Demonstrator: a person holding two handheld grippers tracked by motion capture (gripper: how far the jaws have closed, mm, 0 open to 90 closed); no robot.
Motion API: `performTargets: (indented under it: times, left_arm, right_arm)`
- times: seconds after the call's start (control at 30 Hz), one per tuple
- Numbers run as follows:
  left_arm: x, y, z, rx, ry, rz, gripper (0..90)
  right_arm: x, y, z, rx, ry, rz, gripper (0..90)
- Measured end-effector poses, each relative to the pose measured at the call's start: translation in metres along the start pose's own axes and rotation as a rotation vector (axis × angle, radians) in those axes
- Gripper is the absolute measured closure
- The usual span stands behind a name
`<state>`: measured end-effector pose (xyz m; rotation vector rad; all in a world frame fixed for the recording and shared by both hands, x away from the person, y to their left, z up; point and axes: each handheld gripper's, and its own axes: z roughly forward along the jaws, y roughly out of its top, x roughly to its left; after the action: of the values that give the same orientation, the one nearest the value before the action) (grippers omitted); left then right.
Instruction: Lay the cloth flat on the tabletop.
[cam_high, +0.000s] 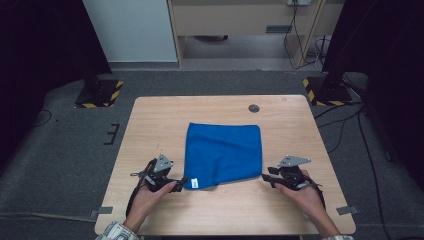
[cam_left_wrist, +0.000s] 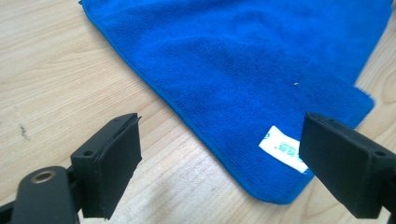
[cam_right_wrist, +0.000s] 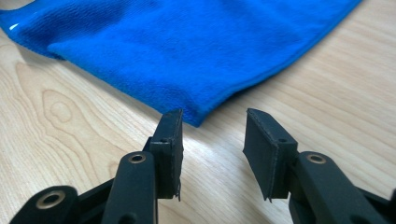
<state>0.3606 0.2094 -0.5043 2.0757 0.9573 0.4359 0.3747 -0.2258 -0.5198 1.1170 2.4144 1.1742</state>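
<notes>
The fingers (cam_left_wrist: 121, 168) of the left gripper (cam_high: 172, 182) stand spread wide, flanking the near left corner of the blue cloth (cam_high: 223, 154) without touching it; the white care label (cam_left_wrist: 285, 149) lies just inside the right one. The right gripper (cam_high: 267, 177) has its fingers (cam_right_wrist: 170, 147) spread less, aimed at the cloth's near right corner, whose tip sits just ahead of the gap, nothing pinched. Each hand (cam_high: 150, 197) comes in low from its own side, likely so both near corners can be taken at once and lifted together.

The cloth lies flat in the middle of the wooden surface (cam_high: 160, 115), nearly square, its far edge running straight across. Its near edge slants, the left corner reaching closer to the person than the right. With so little difference between sides, no long axis is clear; the label marks the near left corner.
</notes>
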Motion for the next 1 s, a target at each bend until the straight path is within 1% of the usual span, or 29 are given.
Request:
performTargets:
  times: [0.1,0.13,0.17,0.27,0.4,0.47,0.5,0.57,0.7,0.77,0.9,0.93,0.97,1.0]
  left_arm:
    - [0.0,-0.001,0.006,0.017,-0.013,-0.001,12.1]
    - [-0.001,-0.001,0.007,0.022,-0.016,0.0,12.3]
    - [-0.001,-0.002,0.009,0.028,-0.021,0.001,12.3]
    - [-0.004,-0.003,0.014,0.047,-0.022,0.015,13.0]
    - [-0.007,-0.003,0.019,0.063,-0.031,0.034,13.5]
    - [-0.008,-0.004,0.022,0.081,-0.028,0.044,13.9]
    - [-0.008,-0.004,0.022,0.081,-0.028,0.044,14.2]
    - [-0.008,-0.005,0.024,0.097,-0.023,0.053,14.3]
    - [-0.008,-0.007,0.028,0.119,-0.016,0.06,14.9]
    - [-0.007,-0.008,0.03,0.13,-0.009,0.062,15.1]
    - [-0.006,-0.008,0.031,0.134,-0.006,0.054,15.0]
    - [-0.005,-0.008,0.031,0.134,-0.004,0.053,15.1]
    - [-0.005,-0.008,0.03,0.135,-0.001,0.051,15.1]
    - [-0.005,-0.008,0.03,0.135,0.001,0.048,15.0]
  right_arm:
    - [0.001,0.0,0.005,0.012,0.011,-0.012,57.3]
    - [0.003,0.001,0.007,0.023,0.023,-0.01,57.6]
    - [0.003,0.001,0.007,0.023,0.023,-0.01,57.6]
    - [0.004,0.002,0.013,0.035,0.034,-0.012,58.2]
    - [0.005,0.003,0.016,0.041,0.043,-0.01,59.0]
    - [0.006,0.005,0.016,0.036,0.06,-0.013,63.0]
    - [0.006,0.005,0.016,0.036,0.06,-0.013,63.0]
    - [0.006,0.006,0.016,0.026,0.066,-0.013,67.8]
    - [0.005,0.011,0.015,-0.004,0.081,-0.004,80.2]
    - [0.004,0.016,0.013,-0.028,0.102,-0.004,88.3]
    - [0.002,0.023,0.014,-0.044,0.112,0.007,89.4]
    - [0.0,0.03,0.015,-0.045,0.121,0.021,89.5]
    - [0.0,0.03,0.015,-0.045,0.121,0.021,89.5]
    - [-0.002,0.035,0.016,-0.05,0.121,0.029,89.5]
